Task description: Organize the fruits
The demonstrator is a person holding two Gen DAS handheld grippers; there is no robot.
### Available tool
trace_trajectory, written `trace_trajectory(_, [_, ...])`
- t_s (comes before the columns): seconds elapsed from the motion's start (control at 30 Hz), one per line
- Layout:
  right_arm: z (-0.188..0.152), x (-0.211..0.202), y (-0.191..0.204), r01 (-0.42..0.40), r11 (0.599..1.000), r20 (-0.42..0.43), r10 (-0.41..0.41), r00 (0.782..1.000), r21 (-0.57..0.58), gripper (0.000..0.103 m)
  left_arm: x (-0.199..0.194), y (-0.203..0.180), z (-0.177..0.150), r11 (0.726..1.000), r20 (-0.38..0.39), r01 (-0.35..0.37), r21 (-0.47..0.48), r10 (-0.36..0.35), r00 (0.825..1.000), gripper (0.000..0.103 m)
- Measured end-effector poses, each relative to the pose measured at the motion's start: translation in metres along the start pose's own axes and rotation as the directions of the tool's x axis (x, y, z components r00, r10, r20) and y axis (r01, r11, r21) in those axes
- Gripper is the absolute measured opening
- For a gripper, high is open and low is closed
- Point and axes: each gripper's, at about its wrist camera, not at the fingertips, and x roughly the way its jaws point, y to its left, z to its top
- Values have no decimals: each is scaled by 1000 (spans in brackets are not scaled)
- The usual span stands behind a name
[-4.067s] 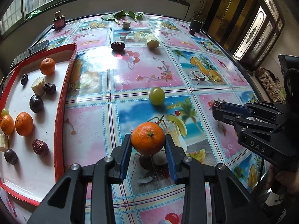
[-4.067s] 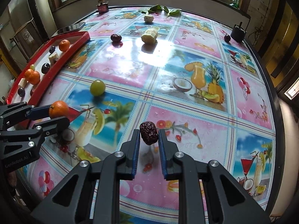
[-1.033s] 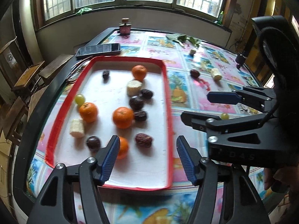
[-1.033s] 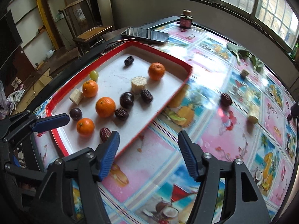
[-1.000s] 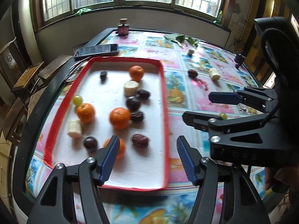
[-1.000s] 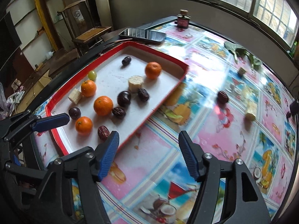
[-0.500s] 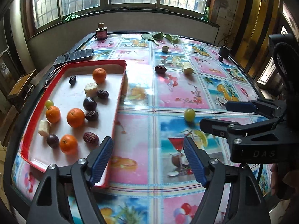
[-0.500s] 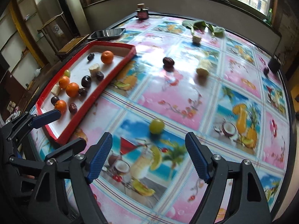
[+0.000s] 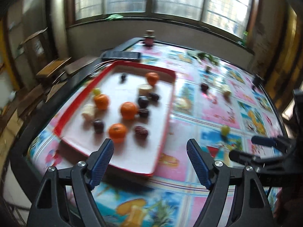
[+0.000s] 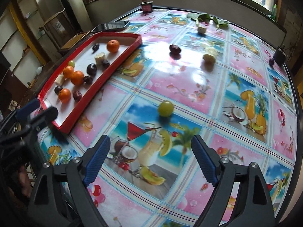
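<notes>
A red-rimmed white tray (image 9: 166,117) (image 10: 98,79) holds several oranges, dark dates, plums, a grape and pale banana pieces. On the patterned tablecloth lie a green grape (image 10: 165,109) (image 9: 225,129), a dark date (image 10: 174,48) (image 9: 204,86), a banana piece (image 10: 208,57) (image 9: 225,93), a small pale piece (image 10: 201,29) and a dark plum (image 10: 271,61). My left gripper (image 9: 150,162) is open and empty above the tray's near edge. My right gripper (image 10: 150,160) is open and empty, short of the green grape.
A phone (image 10: 111,26) (image 9: 121,55) lies beyond the tray. A small bottle (image 10: 146,5) stands at the far edge, green leaves (image 10: 206,19) beside it. A dark cup (image 10: 280,55) sits at the right edge. Chairs (image 9: 55,68) stand left of the table.
The left gripper has swung back left over the tray, with motion blur. The right gripper has moved closer to the green grape. Both stay open and empty.
</notes>
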Motion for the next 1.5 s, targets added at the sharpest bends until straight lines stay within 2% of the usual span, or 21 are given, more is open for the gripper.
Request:
trace_trajectory(0.13, [6, 9, 22, 14, 999, -25, -15, 1000, -42, 90, 0, 22, 0, 997, -14, -61, -54, 60, 998, 80])
trace_trajectory(0.4, [10, 17, 65, 47, 990, -19, -50, 999, -136, 91, -3, 49, -8, 986, -30, -111, -120, 109, 994, 80])
trace_trajectory(0.57, [10, 21, 80, 55, 982, -18, -60, 998, -181, 91, -5, 61, -6, 984, -22, -103, -145, 101, 995, 84])
trace_trajectory(0.7, [9, 23, 86, 53, 980, -25, -59, 998, -192, 91, -1, 61, -6, 987, -53, -96, -131, 90, 995, 86])
trace_trajectory(0.83, [9, 22, 88, 56, 978, -24, -62, 998, -200, 91, -2, 62, -9, 989, -52, -59, -136, 53, 997, 86])
trace_trajectory(0.97, [7, 22, 88, 64, 977, -25, -70, 997, -203, 91, 0, 60, -9, 987, -72, -103, -121, 95, 993, 86])
trace_trajectory(1.13, [7, 21, 88, 69, 977, -23, -75, 997, -203, 91, -3, 55, -11, 984, -66, -167, -69, 162, 985, 88])
trace_trajectory(1.27, [7, 21, 89, 77, 975, -25, -84, 996, -209, 91, -5, 57, -14, 974, -57, -216, -66, 212, 976, 88])
trace_trajectory(1.5, [8, 25, 98, 78, 968, -36, -89, 995, -237, 91, 0, 59, -15, 977, -100, -205, -55, 199, 975, 88])
